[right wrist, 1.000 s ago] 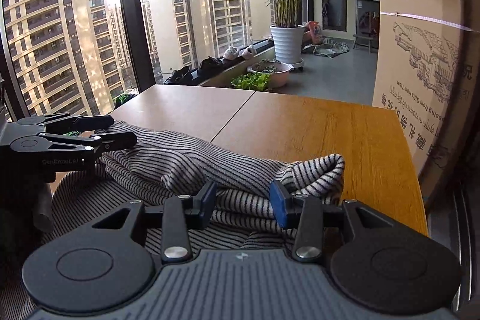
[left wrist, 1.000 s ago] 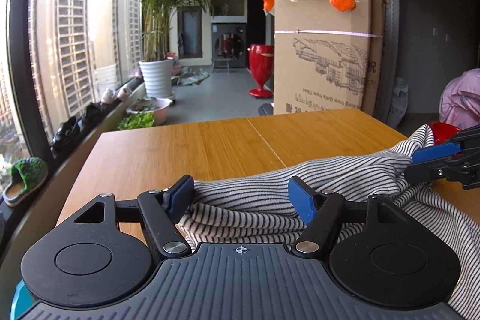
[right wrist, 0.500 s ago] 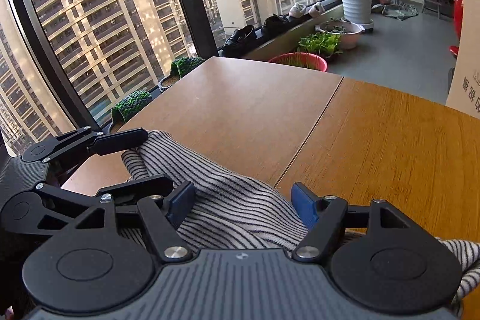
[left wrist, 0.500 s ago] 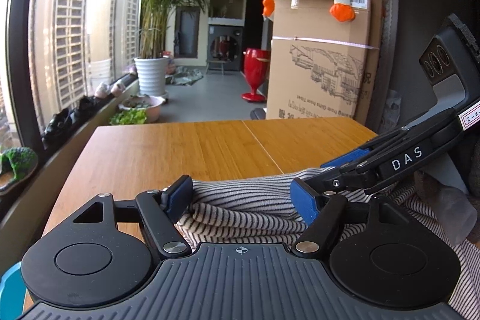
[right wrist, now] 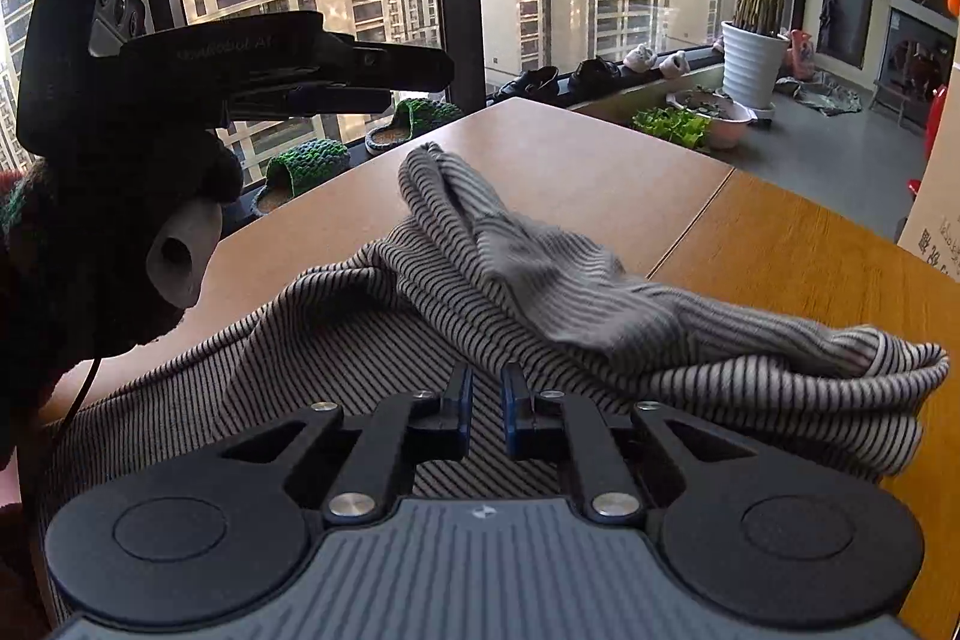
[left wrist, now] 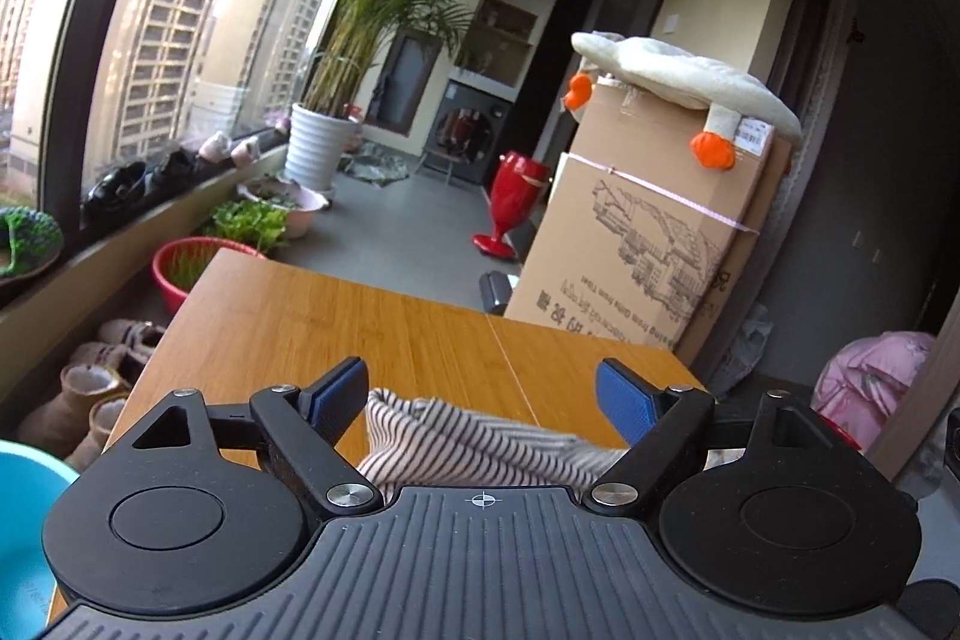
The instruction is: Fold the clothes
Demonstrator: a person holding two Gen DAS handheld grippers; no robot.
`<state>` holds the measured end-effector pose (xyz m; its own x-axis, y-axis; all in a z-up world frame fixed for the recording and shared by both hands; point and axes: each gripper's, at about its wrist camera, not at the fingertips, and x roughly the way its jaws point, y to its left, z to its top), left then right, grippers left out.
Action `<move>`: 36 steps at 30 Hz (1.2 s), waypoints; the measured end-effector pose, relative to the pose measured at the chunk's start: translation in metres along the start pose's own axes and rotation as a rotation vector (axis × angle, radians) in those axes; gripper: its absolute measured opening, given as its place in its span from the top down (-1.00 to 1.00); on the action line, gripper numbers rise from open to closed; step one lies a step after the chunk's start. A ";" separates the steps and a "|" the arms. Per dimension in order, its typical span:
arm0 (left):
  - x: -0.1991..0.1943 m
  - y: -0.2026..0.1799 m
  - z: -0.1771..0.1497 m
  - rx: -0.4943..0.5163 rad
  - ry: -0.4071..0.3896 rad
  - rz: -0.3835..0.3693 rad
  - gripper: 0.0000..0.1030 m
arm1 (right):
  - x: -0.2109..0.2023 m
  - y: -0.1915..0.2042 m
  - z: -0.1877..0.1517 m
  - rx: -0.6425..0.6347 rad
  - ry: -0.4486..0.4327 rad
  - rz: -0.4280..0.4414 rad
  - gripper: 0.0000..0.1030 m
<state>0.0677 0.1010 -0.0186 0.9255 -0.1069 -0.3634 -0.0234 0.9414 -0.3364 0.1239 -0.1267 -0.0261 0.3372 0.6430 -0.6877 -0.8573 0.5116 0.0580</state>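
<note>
Left wrist view: left gripper [left wrist: 480, 400] wide open, jaws well apart, nothing held. It's lifted and tilted above the table [left wrist: 420, 334], pointing toward the far edge. A bunched end of the striped garment [left wrist: 456, 439] shows just below and between the blue pads [left wrist: 339, 394], not touching either as far as I can tell. Cardboard box [left wrist: 648, 244] with a plush duck [left wrist: 678, 79] on top stands past the table's far right corner; potted palm [left wrist: 318, 148] by the window.

Right wrist view: right gripper [right wrist: 486, 409] almost fully closed, pads nearly touching with a thin gap; can't tell if any fabric is pinched, the tips sit right over the cloth. Striped garment [right wrist: 540, 292] lies crumpled across the near half of the table [right wrist: 810, 256], one twisted end pointing at the far left edge, another bunched roll at the near right edge. Left gripper [right wrist: 336, 79] hovers high above the near left edge, clear of the cloth.

Risks, my judgement: garment isn't flat, so folding from here would trap the twisted lumps. If the right tips have only a thin layer or none, a pull slips off. The bunched roll near the right edge could slide off the table if dragged that way.
</note>
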 end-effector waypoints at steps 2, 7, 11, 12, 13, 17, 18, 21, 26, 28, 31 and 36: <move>0.015 -0.004 -0.011 0.031 0.076 0.003 -0.40 | 0.003 0.007 -0.016 -0.024 -0.023 -0.039 0.81; 0.028 -0.011 -0.031 0.089 0.131 0.053 -0.32 | -0.023 0.008 -0.007 -0.014 -0.104 -0.071 0.81; 0.027 -0.014 -0.033 0.103 0.123 0.063 -0.38 | -0.033 -0.017 0.026 -0.009 -0.175 -0.144 0.54; 0.026 -0.014 -0.033 0.104 0.121 0.063 -0.45 | -0.031 -0.028 0.034 0.015 -0.181 -0.152 0.46; 0.026 -0.014 -0.033 0.104 0.119 0.063 -0.46 | -0.026 -0.039 0.041 0.049 -0.179 -0.152 0.42; 0.024 -0.012 -0.033 0.089 0.110 0.057 -0.55 | 0.011 -0.087 0.058 0.203 -0.155 -0.176 0.34; 0.024 -0.011 -0.033 0.079 0.108 0.052 -0.58 | 0.022 -0.097 0.060 0.235 -0.147 -0.184 0.34; 0.023 -0.005 -0.032 0.047 0.100 0.035 -0.67 | 0.051 -0.117 0.064 0.299 -0.115 -0.179 0.34; 0.019 0.010 -0.030 -0.046 0.062 0.006 -0.73 | 0.082 -0.124 0.067 0.290 -0.026 -0.157 0.68; 0.012 0.022 -0.027 -0.116 0.025 -0.002 -0.73 | 0.074 -0.116 0.069 0.271 -0.040 -0.166 0.81; 0.001 0.039 -0.019 -0.199 -0.025 0.016 -0.77 | 0.037 -0.100 0.070 0.263 -0.115 -0.127 0.85; -0.016 0.046 -0.005 -0.240 -0.084 0.001 -0.82 | -0.041 -0.057 0.034 0.297 -0.212 0.009 0.88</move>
<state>0.0502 0.1441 -0.0326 0.9535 -0.0696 -0.2933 -0.1039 0.8375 -0.5365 0.1724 -0.1629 0.0231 0.4302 0.7361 -0.5225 -0.7204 0.6288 0.2927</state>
